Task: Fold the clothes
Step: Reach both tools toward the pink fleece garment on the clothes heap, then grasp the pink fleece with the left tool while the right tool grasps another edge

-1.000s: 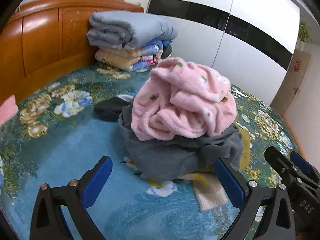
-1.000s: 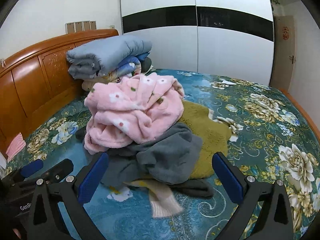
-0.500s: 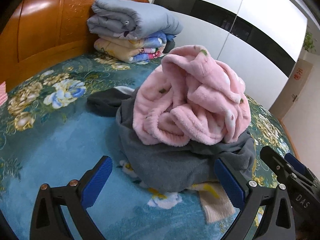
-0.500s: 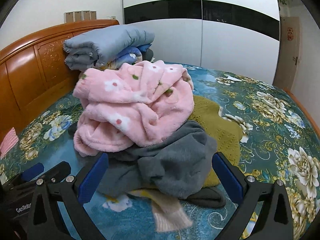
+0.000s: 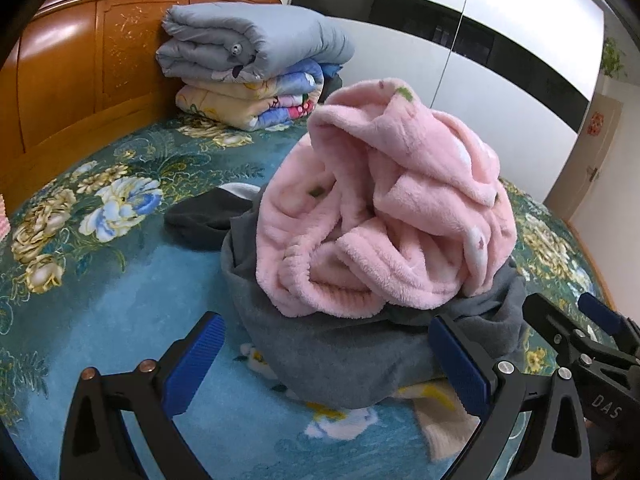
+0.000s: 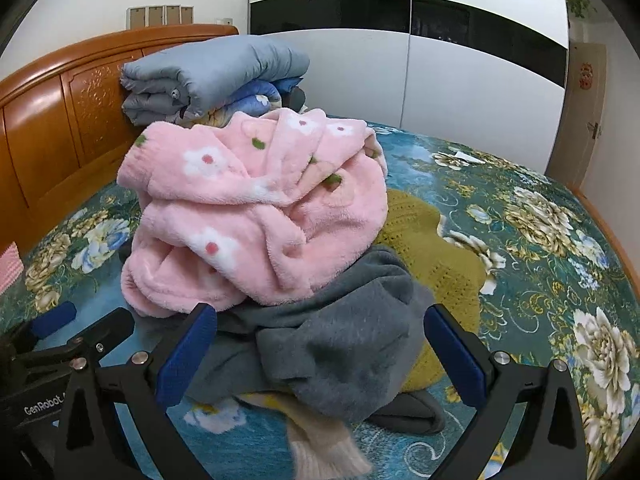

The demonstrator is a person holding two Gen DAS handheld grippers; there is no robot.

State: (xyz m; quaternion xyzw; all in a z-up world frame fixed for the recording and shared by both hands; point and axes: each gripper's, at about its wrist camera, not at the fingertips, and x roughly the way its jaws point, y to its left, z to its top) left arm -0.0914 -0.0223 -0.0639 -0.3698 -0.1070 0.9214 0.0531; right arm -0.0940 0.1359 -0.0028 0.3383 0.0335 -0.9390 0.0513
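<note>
The left gripper [image 5: 326, 364] is spread wide, its blue pads [image 5: 192, 362] held apart on either side of the near foot of the clothes pile; nothing is grasped, and no contact with the cloth can be made out. The right gripper [image 6: 316, 354] is likewise splayed wide and released, its pads [image 6: 454, 354] flanking the grey fleece garment [image 6: 344, 344] without closing on it. Each gripper is seen at the lower edge of the other's view: the right one [image 5: 580, 344] at the lower right of the left wrist view, the left one [image 6: 68, 340] at the lower left of the right wrist view.

The pile is heaped near the middle of the bed [image 5: 104, 320], on its teal floral cover. A pink fleece garment with white flowers [image 6: 256, 208] is crumpled on top. The grey fleece garment is spread beneath it, toward the grippers. A mustard knitted piece [image 6: 436, 256] is seen under the pile on the right side, a cream ribbed piece [image 6: 324, 444] pokes out at the near edge, and a dark garment [image 5: 204, 216] lies at the pile's left side.

Folded quilts [image 5: 248, 64] are stacked at the head of the bed against the wooden headboard [image 5: 60, 88].
</note>
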